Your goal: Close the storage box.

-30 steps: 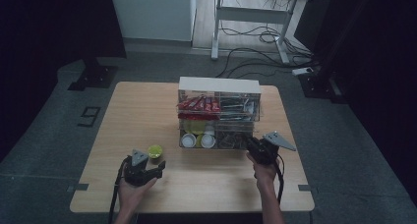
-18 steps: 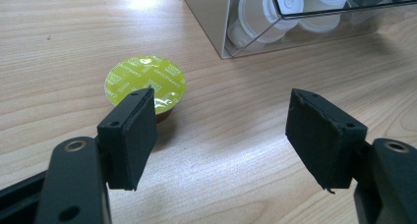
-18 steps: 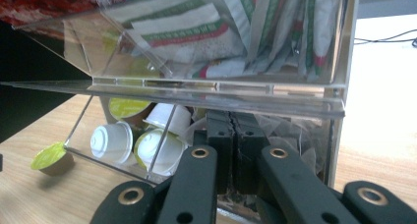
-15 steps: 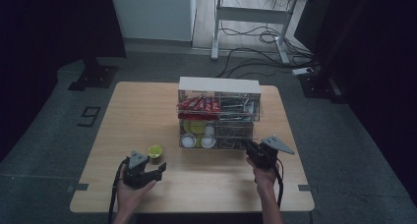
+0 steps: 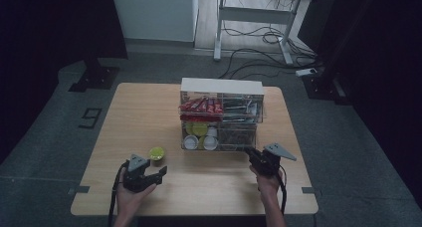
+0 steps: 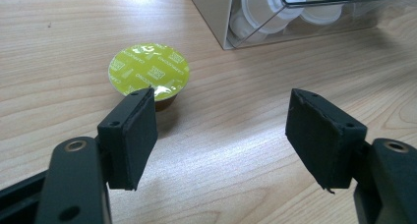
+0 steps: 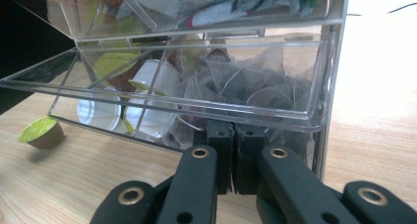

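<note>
On the wooden tabletop, near its front edge on the person's left, a coffee capsule with a yellow-green foil lid stands alone, just left of a clear plastic organizer. Close behind the capsule, the left gripper is held low over the wood, its jaws wide apart and holding nothing. From the left gripper view, the capsule sits upright beyond the left-hand jaw, partly hidden by that jaw's pad, and I cannot tell whether the two touch; the gap between the jaws shows bare wood. A corner of the organizer, with white capsules behind its clear wall, lies further ahead to the right.

At the organizer's front right corner, the right gripper points at the lower drawer. In the right gripper view its jaws are pressed together, their tips right under the front lip of the pulled-out lower drawer; whether they pinch the lip or a handle cannot be made out. Inside that drawer lie white capsules on the left and pyramid tea bags on the right. Above it, the upper tier holds red sachets.
</note>
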Action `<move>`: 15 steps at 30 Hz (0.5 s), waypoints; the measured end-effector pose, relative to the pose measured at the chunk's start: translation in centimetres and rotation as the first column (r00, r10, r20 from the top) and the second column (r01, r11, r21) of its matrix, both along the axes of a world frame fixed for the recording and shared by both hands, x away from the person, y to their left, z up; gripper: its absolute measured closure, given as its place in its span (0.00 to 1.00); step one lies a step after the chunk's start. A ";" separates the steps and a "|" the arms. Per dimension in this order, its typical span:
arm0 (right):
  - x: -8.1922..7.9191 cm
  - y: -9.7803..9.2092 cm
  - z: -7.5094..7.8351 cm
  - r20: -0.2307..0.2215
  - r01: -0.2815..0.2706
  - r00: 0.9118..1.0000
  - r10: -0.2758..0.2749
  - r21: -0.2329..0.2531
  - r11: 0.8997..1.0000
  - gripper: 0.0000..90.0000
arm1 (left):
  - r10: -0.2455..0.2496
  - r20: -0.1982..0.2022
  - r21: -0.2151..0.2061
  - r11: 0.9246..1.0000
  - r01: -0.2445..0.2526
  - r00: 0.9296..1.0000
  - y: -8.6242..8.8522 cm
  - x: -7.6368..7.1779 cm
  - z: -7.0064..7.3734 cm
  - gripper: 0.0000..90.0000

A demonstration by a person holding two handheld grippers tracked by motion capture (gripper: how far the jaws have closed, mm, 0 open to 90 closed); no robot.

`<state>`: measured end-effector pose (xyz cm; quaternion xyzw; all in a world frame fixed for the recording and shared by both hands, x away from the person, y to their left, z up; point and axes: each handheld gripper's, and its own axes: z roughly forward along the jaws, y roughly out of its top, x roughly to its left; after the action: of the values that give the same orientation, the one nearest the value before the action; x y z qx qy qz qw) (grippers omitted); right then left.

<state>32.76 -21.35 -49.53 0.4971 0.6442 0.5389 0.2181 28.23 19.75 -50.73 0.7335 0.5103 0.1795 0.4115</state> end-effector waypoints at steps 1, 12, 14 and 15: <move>0.0 0.0 -0.1 -0.002 -0.001 1.000 0.001 -0.002 1.000 0.97 | -0.001 -0.001 -0.002 1.000 0.001 1.000 0.0 0.0 0.0 0.31; 0.1 0.0 -0.9 -0.038 -0.004 0.999 0.004 -0.012 1.000 0.97 | -0.003 -0.007 -0.004 1.000 0.003 1.000 0.0 -0.1 -0.2 0.31; 0.1 -0.1 -1.1 -0.044 -0.002 0.999 0.002 -0.010 1.000 0.97 | -0.002 -0.011 -0.003 1.000 0.002 1.000 0.0 0.0 -0.3 0.31; 0.1 -0.1 -1.1 -0.045 -0.001 0.999 0.001 -0.011 1.000 0.97 | -0.002 -0.014 -0.003 1.000 0.002 1.000 0.0 0.0 -0.4 0.31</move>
<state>32.88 -21.47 -50.67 0.5075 0.6522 0.5241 0.2060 28.22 19.80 -51.16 0.7346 0.5127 0.1736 0.4091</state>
